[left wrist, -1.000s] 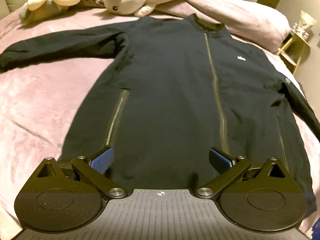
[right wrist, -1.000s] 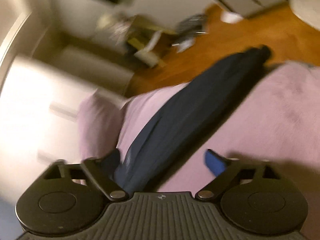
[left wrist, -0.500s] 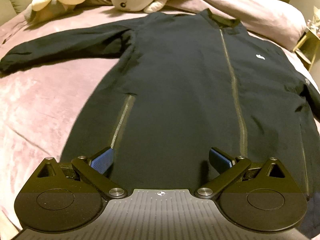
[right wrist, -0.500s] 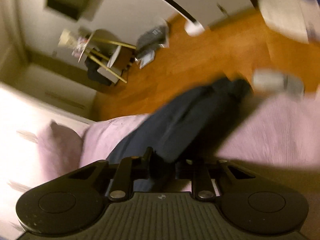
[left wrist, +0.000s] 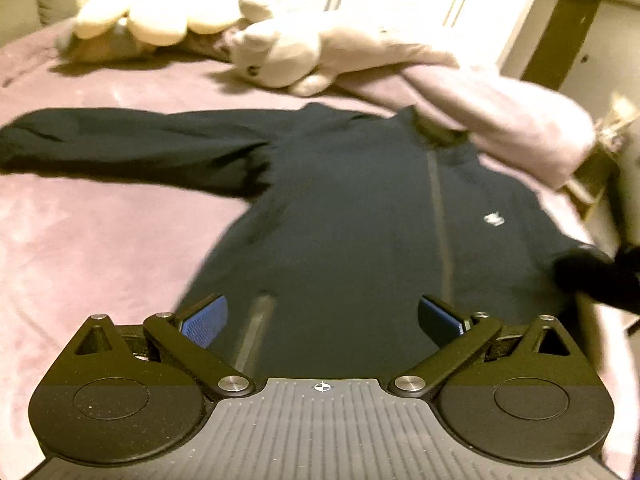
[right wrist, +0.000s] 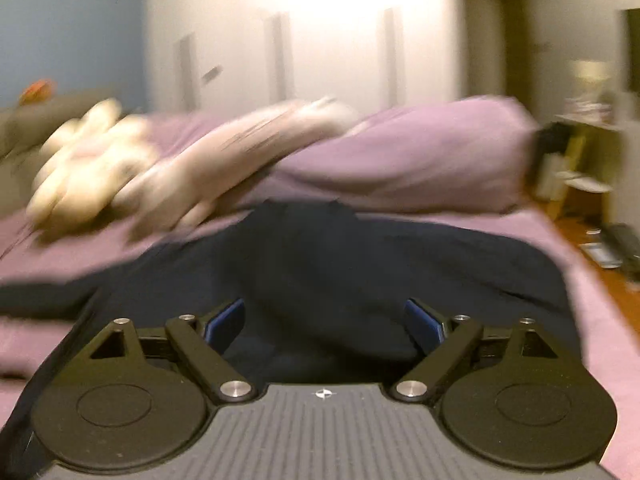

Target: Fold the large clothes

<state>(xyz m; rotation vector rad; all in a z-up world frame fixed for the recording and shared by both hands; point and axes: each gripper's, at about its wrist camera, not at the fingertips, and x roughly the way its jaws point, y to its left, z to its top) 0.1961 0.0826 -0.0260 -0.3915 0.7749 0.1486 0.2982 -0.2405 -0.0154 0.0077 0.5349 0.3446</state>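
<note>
Bed (left wrist: 88, 240), mauve cover, carries the whole job: the dark zip jacket (left wrist: 360, 220) lies front-up on it, collar toward the pillow (left wrist: 500, 120) and the plush toys (left wrist: 280, 52) at the head.

Jacket body is flat. Its one sleeve (left wrist: 132, 148) is spread straight out to the side in the left wrist view, unfolded. At the other edge of that view a dark bunched mass (left wrist: 592, 276) sits over the jacket's far side; blur keeps you from telling whether it is the second sleeve, cuff or something else.

Change since half a second ago: your right gripper (right wrist: 324, 320) was clamped on that second sleeve, out over the bed edge with the floor behind. Now its jaws stand wide apart, holding nothing, and it faces the headboard with dark fabric lying beneath and between the fingers. Judgement: you have carried the sleeve in across the body and let go, so the first sleeve fold looks done, though the right wrist view is too smeared to check how neatly it lies.

Left gripper (left wrist: 320, 316) is spread wide over the hem, empty, as before.

Zip (left wrist: 440, 220) runs straight. Small white chest logo (left wrist: 494, 219) is uncovered.
</note>
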